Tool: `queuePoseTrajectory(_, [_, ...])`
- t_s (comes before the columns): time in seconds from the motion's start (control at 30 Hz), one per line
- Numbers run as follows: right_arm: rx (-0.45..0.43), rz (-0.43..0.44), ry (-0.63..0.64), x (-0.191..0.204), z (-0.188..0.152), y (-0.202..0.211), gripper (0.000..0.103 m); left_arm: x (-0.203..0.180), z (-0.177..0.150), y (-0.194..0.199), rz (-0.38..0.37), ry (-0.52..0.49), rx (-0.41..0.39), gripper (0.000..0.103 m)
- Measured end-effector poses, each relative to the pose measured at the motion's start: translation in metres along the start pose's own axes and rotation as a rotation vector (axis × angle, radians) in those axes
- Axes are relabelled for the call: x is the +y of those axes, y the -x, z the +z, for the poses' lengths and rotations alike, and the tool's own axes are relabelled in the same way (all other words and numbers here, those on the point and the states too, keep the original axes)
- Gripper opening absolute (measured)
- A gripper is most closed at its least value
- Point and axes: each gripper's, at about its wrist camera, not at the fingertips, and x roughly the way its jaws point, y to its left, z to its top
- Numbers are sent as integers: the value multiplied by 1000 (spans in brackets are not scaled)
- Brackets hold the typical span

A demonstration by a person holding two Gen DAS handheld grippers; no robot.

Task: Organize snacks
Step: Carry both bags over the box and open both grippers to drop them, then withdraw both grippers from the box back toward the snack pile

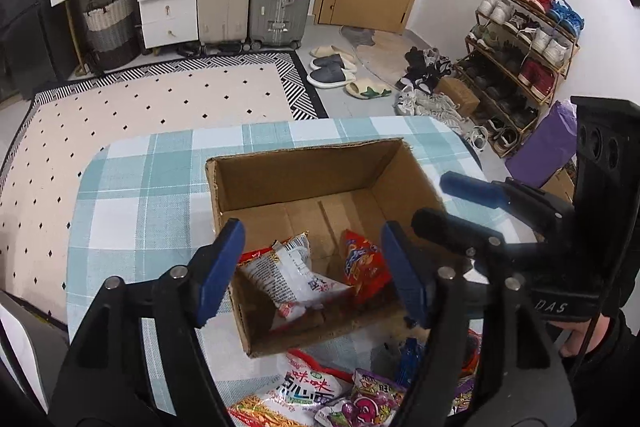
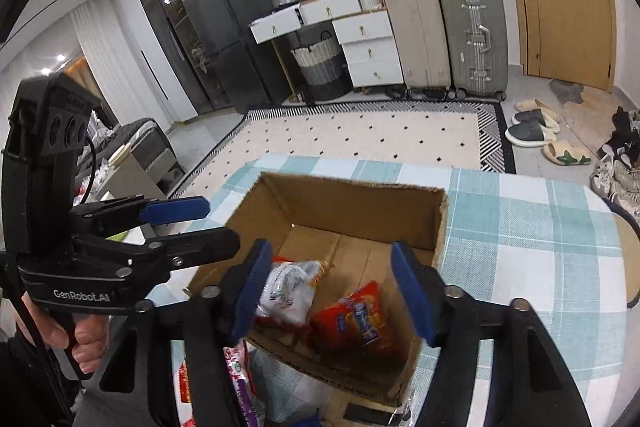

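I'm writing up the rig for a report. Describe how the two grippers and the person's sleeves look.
Both are black plastic pistol-grip tools with blue pads on two fingers and silver pivot bolts. The left gripper carries white "GenRobot.AI" lettering, three round recesses on its upright head and a black cable. The right gripper shows the same head and partly readable white letters. Both sleeves are dark.

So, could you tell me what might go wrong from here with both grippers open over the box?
1. The open left gripper and right gripper hang close together over the brown cardboard box; they may collide.
2. More snack packets lie against the box's near wall; reaching back could drag it.
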Motion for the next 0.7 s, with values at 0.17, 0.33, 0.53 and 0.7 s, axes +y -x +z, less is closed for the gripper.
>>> queuePoseTrajectory(0.17, [-60, 10, 6, 8, -2, 32, 67, -8, -16, 40, 18, -11, -55, 78])
queuePoseTrajectory(0.33, [-110, 21, 12, 21, -14, 69, 68, -21, -36, 78, 59, -45, -112, 79])
queuePoseTrajectory(0.53, [-166, 15, 20, 37, -36, 110, 70, -35, -58, 117, 51, -40, -148, 79])
queuePoseTrajectory(0.7, [-206, 4, 42, 54, -57, 142, 73, -48, -80, 148, 69, -56, -203, 80])
